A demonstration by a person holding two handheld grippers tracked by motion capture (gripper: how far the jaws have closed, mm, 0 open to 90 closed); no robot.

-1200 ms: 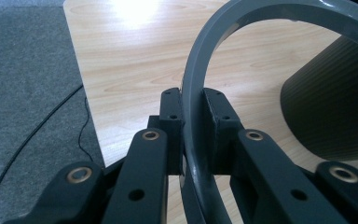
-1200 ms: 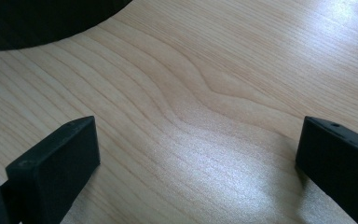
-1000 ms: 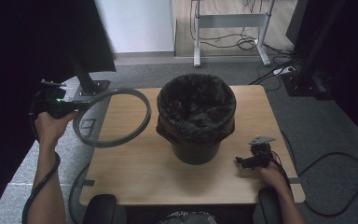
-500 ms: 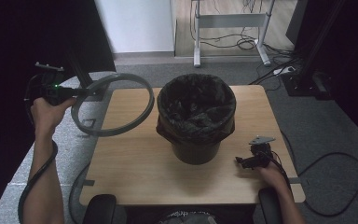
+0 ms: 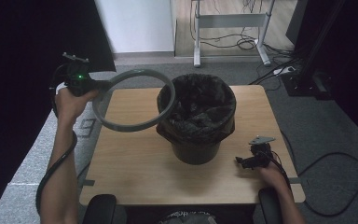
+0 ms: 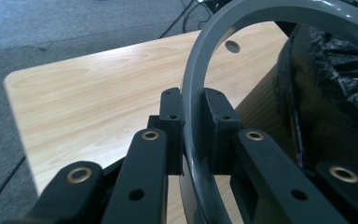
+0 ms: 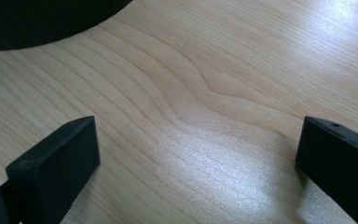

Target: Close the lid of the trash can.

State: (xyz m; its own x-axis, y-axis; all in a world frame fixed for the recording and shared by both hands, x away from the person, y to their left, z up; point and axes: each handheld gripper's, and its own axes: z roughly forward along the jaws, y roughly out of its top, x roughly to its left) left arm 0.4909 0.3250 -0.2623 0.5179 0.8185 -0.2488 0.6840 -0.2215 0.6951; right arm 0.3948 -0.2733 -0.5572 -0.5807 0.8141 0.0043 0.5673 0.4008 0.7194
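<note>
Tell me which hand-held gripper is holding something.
The left hand-held gripper: its jaws are shut on the grey ring, held up beside the bin. The right hand-held gripper rests open, with nothing between its jaws.

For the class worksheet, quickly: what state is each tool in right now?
Left tool: closed on the grey ring, held beside the lined bin.
Right tool: open, holding nothing, over the table.

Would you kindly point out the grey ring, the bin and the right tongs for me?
grey ring (image 5: 121, 127): high view, its near arc.
bin (image 5: 196, 153): high view, its front wall.
right tongs (image 5: 239, 161): high view, between the tips.
</note>
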